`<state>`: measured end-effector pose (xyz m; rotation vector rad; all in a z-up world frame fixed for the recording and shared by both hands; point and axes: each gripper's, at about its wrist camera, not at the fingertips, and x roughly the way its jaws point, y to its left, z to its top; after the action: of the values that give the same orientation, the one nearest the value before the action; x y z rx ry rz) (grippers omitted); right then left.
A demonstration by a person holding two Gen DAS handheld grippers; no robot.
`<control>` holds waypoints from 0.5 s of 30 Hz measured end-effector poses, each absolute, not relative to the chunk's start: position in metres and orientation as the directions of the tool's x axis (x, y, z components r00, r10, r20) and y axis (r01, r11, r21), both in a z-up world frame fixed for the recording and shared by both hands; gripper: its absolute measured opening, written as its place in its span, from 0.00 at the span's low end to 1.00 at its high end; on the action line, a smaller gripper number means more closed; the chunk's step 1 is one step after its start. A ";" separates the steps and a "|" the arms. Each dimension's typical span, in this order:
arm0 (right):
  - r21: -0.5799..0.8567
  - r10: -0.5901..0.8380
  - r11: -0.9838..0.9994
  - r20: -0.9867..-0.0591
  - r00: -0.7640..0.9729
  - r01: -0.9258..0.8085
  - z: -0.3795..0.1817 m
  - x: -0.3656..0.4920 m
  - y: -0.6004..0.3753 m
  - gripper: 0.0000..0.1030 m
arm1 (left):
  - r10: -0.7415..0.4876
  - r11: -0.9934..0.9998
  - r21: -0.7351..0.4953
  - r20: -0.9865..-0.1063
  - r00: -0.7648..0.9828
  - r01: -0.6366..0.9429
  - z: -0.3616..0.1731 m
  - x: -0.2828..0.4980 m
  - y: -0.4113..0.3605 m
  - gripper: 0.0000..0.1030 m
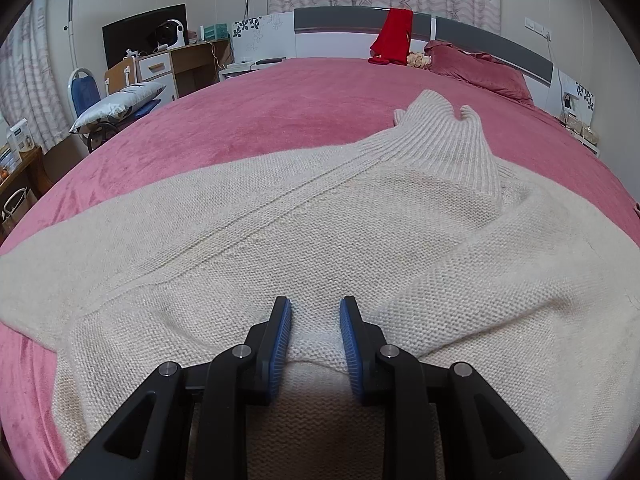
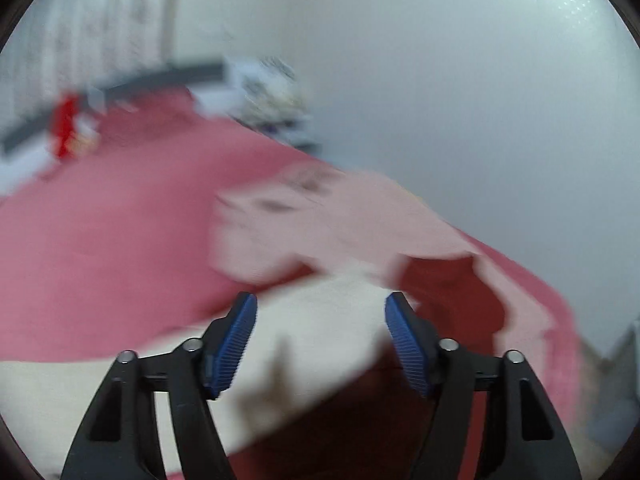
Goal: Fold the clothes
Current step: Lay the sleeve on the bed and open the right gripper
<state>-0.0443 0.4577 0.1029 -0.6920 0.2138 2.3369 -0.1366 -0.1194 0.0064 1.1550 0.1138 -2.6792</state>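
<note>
The cream knit sweater lies spread across the pink bedspread, its ribbed turtleneck collar pointing toward the headboard and one sleeve folded over its body. The left gripper is clamped on a bunched fold of the knit at the near edge. The right gripper, in a blurred view, has its jaws apart with nothing between them, above the sweater's edge.

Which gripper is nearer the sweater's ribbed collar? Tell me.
Left. The left gripper sits on the cream sweater, its collar just ahead. The right gripper hangs open over the sweater's edge; no collar shows there.
</note>
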 end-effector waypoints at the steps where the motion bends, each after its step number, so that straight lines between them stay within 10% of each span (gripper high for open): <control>1: -0.016 0.502 -0.811 -0.533 -0.682 -0.585 0.105 -0.051 0.434 0.73 | -0.171 -0.973 0.016 -0.726 -0.666 0.232 0.007 -0.137 -0.120 0.25; 9: -0.051 -0.099 -0.980 -0.707 -0.700 0.190 0.039 -0.138 0.219 0.73 | -0.150 -0.973 -0.011 -0.725 -0.672 0.229 0.006 -0.134 -0.125 0.25; 15: -0.213 0.025 -0.948 -0.790 -0.613 0.236 -0.023 -0.183 0.177 0.68 | -0.114 -0.973 -0.057 -0.723 -0.681 0.223 0.006 -0.132 -0.133 0.25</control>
<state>-0.1827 0.1770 -0.0230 -1.4244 -0.4886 2.8921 -0.1318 -0.1330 0.0062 1.1538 0.2080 -2.7149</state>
